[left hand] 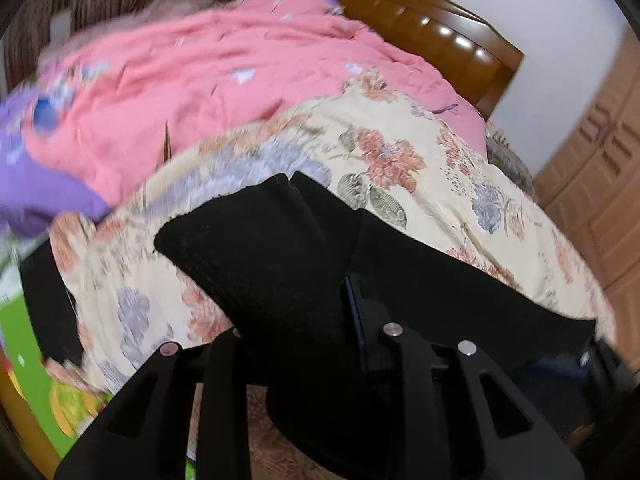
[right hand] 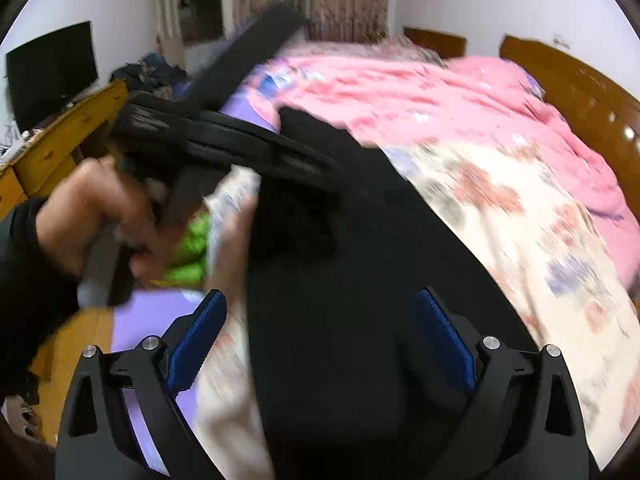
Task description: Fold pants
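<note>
Black pants (left hand: 272,256) lie on a floral bedspread (left hand: 400,152). My left gripper (left hand: 320,304) is shut on a fold of the black pants and holds it lifted above the bed. In the right wrist view the pants (right hand: 340,320) stretch as a dark band across the bed. My right gripper (right hand: 320,340) is open with its blue pads (right hand: 200,340) on either side of the band, and holds nothing. The left gripper (right hand: 304,184) and the hand holding it show at upper left there, above the pants. Both views are blurred by motion.
A pink quilt (left hand: 224,80) is heaped at the back of the bed against a wooden headboard (left hand: 432,28). A purple sheet (left hand: 36,184) lies at the left. A wooden dresser (right hand: 56,148) with a television (right hand: 52,72) stands left of the bed. Wooden wardrobe doors (left hand: 600,184) stand on the right.
</note>
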Tool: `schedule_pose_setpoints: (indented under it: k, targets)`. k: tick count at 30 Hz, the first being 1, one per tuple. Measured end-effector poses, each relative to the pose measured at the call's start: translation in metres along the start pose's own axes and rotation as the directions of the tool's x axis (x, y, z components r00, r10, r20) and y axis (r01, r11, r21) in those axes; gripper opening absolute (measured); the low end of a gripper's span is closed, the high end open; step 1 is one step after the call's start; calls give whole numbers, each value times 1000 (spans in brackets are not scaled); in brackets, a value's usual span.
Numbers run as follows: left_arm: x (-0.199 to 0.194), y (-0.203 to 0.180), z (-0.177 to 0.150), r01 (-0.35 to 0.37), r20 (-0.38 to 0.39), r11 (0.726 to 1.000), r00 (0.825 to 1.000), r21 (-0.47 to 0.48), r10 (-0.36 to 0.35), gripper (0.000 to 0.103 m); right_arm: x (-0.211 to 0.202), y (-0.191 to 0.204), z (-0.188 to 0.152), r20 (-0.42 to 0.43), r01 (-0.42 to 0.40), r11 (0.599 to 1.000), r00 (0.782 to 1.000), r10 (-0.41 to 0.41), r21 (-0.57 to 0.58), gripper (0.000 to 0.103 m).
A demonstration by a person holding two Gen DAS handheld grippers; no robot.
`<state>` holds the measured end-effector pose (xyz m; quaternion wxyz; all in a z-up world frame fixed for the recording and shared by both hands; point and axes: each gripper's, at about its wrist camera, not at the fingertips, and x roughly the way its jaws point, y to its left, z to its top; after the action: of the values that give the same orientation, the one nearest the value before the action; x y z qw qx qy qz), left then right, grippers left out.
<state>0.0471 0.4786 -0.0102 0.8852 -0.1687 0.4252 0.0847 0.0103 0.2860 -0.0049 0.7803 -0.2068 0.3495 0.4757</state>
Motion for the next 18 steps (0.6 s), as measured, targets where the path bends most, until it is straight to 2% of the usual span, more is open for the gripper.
schedule_pose_setpoints:
  k: [2, 4, 7, 9, 11, 13, 14, 15, 16, 18]
  targets:
    - [-7, -6, 1, -11, 29, 999, 1000, 40, 10, 27, -2, -21, -10, -37, 18, 998, 999, -16, 55, 92]
    - [-13, -10, 2, -17, 53, 998, 998, 61, 13, 26, 4, -37, -19, -83, 67, 993, 995, -59, 94, 87]
    - [-22, -20, 2, -24, 94, 994, 995, 108, 14, 26, 31, -45, -37, -208, 118, 990, 973, -99, 80, 89]
    - [-33, -31, 0, -27, 133, 989, 991, 144, 8, 26, 35, -42, -45, -167, 126, 989, 980, -112, 77, 91]
    - [-44, -45, -1, -42, 171, 982, 985, 184, 10, 26, 35, -44, -42, -173, 123, 988, 979, -106, 89, 90]
    - [-60, -64, -2, -45, 217, 971, 976, 234, -7, 26, 24, -48, -39, -174, 80, 987, 983, -55, 138, 90]
    - [-65, -71, -2, -53, 231, 966, 973, 253, -7, 26, 9, -53, -39, -132, 40, 984, 991, -17, 175, 90]
    - [-73, -84, -3, -64, 250, 956, 968, 288, -10, 26, -2, -55, -40, -102, 32, 981, 995, -13, 194, 90]
    - [-79, -92, -4, -67, 260, 949, 965, 307, -16, 26, -13, -59, -43, -82, 54, 977, 996, -38, 206, 90]
    - [-89, -110, -7, -79, 279, 935, 960, 347, -23, 26, -24, -64, -52, -95, 146, 969, 987, -129, 200, 90]
